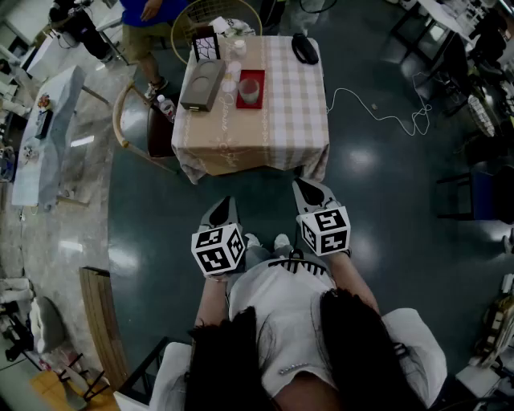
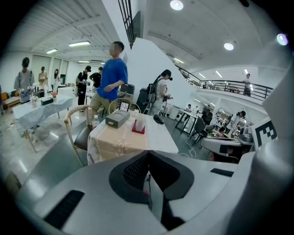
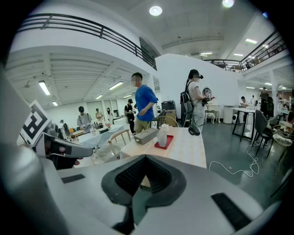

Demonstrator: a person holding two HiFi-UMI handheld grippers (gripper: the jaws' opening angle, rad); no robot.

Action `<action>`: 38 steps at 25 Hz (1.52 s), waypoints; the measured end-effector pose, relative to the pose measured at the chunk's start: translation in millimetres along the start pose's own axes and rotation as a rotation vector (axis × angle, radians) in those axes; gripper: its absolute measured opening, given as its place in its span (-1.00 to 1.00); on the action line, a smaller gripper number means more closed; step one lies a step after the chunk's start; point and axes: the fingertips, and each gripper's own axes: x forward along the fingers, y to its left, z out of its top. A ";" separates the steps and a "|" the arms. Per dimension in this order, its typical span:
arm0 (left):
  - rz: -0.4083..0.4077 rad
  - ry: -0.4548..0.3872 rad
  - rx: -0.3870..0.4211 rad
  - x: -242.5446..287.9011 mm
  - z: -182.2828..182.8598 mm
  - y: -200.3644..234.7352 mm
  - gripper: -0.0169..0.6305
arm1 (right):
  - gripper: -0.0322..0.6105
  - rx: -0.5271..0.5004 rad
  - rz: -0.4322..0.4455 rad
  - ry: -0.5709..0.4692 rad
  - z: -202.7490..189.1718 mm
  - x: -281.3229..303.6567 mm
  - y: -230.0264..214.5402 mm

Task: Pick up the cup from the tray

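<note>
Approach stage: the cup stands well ahead, nothing gripped.
Head view: left tongs (image 1: 224, 202) and right tongs (image 1: 300, 185) hang short of the bench (image 1: 293, 96); the cup (image 1: 249, 87) sits on its red tray (image 1: 250, 104). Left gripper view: closed, empty. Right gripper view: closed, empty. Next, likely step closer and open.

In the head view the person in blue (image 1: 148, 20) is cut off by the top edge, the wooden chair (image 1: 132, 120) is partly hidden under the tablecloth (image 1: 265, 136), and the small items (image 1: 232, 71) beside the cup (image 1: 249, 88) are too small to name.
</note>
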 end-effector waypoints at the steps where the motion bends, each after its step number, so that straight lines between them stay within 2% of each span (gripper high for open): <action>1: 0.000 -0.001 0.002 -0.4 -0.8 -0.8 -0.92 | -0.89 -0.001 0.000 0.001 -1.4 -0.5 0.3; 12: -0.001 -0.001 0.000 2.8 -1.6 -6.7 -0.92 | -0.89 -0.011 0.018 0.002 -1.3 1.5 -1.0; 22: 0.028 0.012 -0.023 7.4 -9.4 -21.0 -0.92 | -0.87 0.028 0.124 -0.018 -3.6 -3.8 -11.1; 27: 0.043 0.015 -0.024 12.7 -18.2 -31.7 -0.92 | -0.65 0.034 0.163 -0.047 -3.6 -5.7 -22.3; 31: 0.056 0.029 -0.028 16.3 -26.3 -33.3 -0.92 | -0.55 0.022 0.188 -0.042 -7.6 -4.7 -24.4; 38: 0.045 0.016 -0.020 30.1 -12.9 -33.0 -0.92 | -0.36 0.022 0.183 -0.068 1.0 4.8 -31.5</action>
